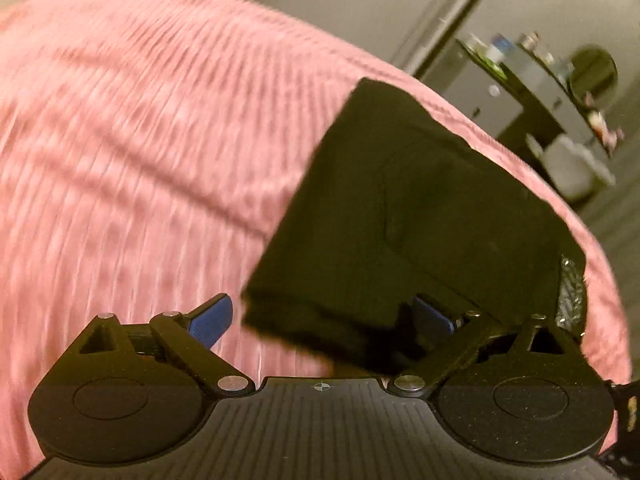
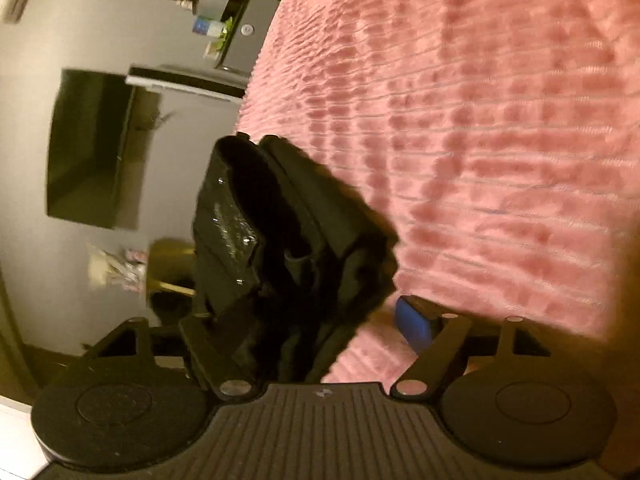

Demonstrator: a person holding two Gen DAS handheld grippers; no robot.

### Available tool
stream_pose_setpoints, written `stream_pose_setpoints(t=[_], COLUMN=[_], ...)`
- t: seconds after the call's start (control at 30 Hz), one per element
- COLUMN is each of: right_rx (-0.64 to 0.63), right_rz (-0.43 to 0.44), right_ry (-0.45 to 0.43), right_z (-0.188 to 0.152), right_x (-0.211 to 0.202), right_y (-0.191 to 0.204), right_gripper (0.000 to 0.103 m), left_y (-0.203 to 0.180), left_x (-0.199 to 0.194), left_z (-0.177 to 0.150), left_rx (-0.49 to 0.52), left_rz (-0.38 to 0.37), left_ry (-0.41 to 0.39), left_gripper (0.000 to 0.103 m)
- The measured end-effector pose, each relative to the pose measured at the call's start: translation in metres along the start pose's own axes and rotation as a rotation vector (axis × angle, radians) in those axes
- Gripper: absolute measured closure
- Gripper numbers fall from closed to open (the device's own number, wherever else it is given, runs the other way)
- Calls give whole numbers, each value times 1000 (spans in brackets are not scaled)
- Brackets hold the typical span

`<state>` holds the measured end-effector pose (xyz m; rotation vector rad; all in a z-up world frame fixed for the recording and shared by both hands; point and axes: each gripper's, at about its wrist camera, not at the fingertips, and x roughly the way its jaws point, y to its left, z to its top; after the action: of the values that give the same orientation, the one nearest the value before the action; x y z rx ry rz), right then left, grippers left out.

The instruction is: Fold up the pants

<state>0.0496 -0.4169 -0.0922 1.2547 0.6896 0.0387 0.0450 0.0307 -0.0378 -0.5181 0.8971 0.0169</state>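
Note:
Black pants (image 1: 404,208) lie folded into a compact block on a pink ribbed bedspread (image 1: 140,140), near its edge. My left gripper (image 1: 320,320) is open, its jaws wide apart; the near corner of the pants lies between them and hides most of the right blue pad (image 1: 430,314). The left pad (image 1: 212,320) rests over the bedspread. In the right wrist view the pants (image 2: 304,232) are a thick stack at the bedspread's (image 2: 480,140) edge. My right gripper (image 2: 320,328) is open; the stack covers its left finger, and the right blue pad (image 2: 414,324) shows.
Beyond the bed edge are a dark cabinet with small bottles (image 1: 528,76) and a round mirror (image 1: 592,72). The right wrist view shows a dark screen (image 2: 96,144) on a grey wall and a shelf with bottles (image 2: 216,28).

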Motion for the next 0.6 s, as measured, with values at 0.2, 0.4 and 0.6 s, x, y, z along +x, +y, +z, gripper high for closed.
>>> stream_pose_setpoints(t=[0.2,0.4,0.6], right_rx=[20,33,-115], right_rz=[15,31,-85], right_ry=[-21,-48,-64], right_z=[6,10,1], right_x=[17,43,48], right_y=[1,8,28], right_gripper=[15,4,43], left_y=[13,12,10], left_x=[-6,-7,-3], left_z=[-20,-19,-22], left_rx=[-32,-22,9], left_rz=[-26,-25,-27], left_ry=[-61,-75,-83], left_gripper=[2,2,1])
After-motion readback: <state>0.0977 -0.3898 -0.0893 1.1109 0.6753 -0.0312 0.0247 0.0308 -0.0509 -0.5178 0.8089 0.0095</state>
